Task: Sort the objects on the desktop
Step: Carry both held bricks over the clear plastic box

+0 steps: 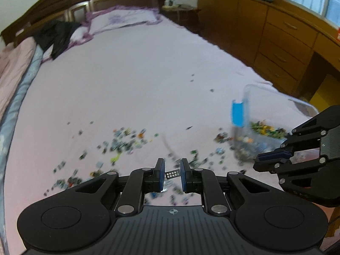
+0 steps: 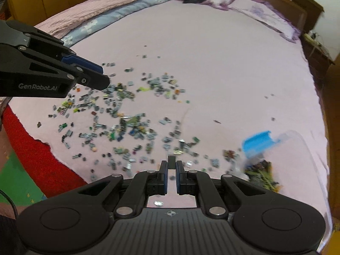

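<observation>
Many small toy bricks [image 2: 127,123] lie scattered on a pink bed sheet [image 2: 212,63]; they also show in the left wrist view [image 1: 125,142]. A clear plastic box [image 1: 267,114] with a blue latch [image 1: 238,113] holds more bricks at the right; it also shows in the right wrist view [image 2: 282,155]. My left gripper [image 1: 172,174] is shut on a small flat grey studded piece [image 1: 172,174] above the pile. My right gripper [image 2: 171,169] is shut on a small dark brick [image 2: 171,159] near the box. Each gripper shows in the other's view, the left [image 2: 93,74] and the right [image 1: 269,159].
Pillows [image 1: 125,18] and a dark garment [image 1: 53,36] lie at the bed's head. A folded quilt [image 2: 106,21] runs along the far side. A wooden dresser [image 1: 276,42] stands beside the bed. A red mat [image 2: 31,148] lies on the floor.
</observation>
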`<state>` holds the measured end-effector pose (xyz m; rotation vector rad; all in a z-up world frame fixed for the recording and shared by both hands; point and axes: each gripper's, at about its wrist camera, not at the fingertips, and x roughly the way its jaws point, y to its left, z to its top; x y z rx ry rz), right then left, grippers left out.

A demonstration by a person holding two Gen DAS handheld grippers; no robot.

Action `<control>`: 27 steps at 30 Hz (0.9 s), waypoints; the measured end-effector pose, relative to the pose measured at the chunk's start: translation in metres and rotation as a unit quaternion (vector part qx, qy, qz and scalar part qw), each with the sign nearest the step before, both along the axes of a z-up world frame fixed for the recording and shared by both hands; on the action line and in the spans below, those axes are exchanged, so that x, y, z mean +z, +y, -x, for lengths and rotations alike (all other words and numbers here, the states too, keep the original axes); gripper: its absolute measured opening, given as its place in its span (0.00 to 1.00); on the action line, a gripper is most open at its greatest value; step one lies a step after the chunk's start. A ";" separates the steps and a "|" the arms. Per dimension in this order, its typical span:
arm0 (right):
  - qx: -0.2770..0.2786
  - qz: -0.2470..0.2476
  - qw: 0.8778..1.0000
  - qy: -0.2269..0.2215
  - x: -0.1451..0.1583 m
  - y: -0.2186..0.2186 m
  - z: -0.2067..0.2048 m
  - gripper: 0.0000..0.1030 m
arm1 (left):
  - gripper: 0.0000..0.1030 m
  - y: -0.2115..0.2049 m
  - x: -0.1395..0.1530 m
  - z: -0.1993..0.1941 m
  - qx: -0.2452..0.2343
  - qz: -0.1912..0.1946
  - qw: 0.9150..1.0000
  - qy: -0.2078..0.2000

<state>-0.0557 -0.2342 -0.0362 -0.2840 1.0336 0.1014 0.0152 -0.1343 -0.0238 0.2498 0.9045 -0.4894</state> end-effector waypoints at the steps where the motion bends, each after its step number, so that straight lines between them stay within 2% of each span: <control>1: -0.003 0.001 1.000 -0.002 0.002 -0.007 0.003 0.08 | 0.16 -0.009 0.002 0.001 -0.005 0.000 1.000 -0.002; 14: -0.030 0.003 0.999 -0.033 0.032 -0.101 0.033 0.08 | 0.16 -0.119 0.011 0.002 -0.053 0.004 0.998 -0.019; 27: -0.072 0.003 0.996 -0.045 0.048 -0.198 0.069 0.08 | 0.16 -0.229 0.002 0.006 -0.103 0.001 0.995 -0.014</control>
